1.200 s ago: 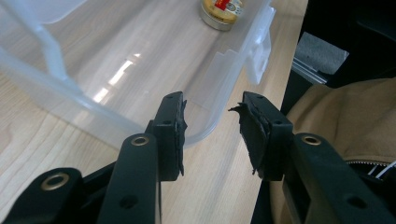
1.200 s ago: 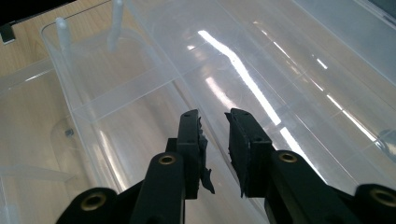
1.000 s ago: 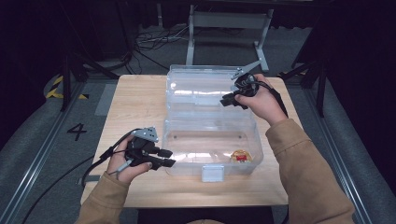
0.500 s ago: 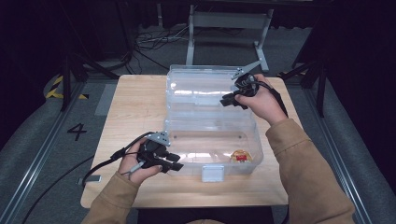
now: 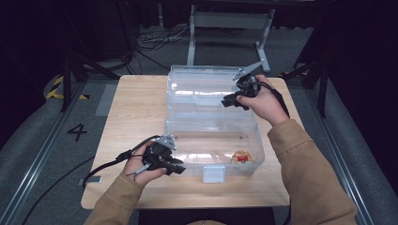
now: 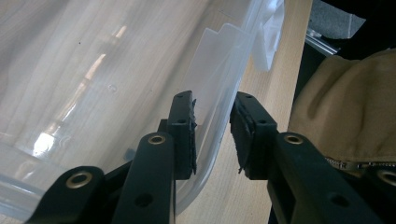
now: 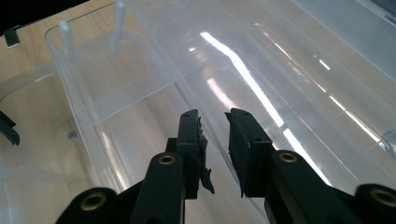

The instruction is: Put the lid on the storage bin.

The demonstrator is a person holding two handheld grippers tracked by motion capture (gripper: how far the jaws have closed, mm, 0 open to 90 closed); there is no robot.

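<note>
Flanking the clear box, both tongs; orange-red item inside.

The right gripper rises from six o'clock, its two black jaws a little apart astride a thin clear edge of the clear plastic box. At ten o'clock a clear tray sits inside. Wooden table shows at eleven o'clock.
</note>
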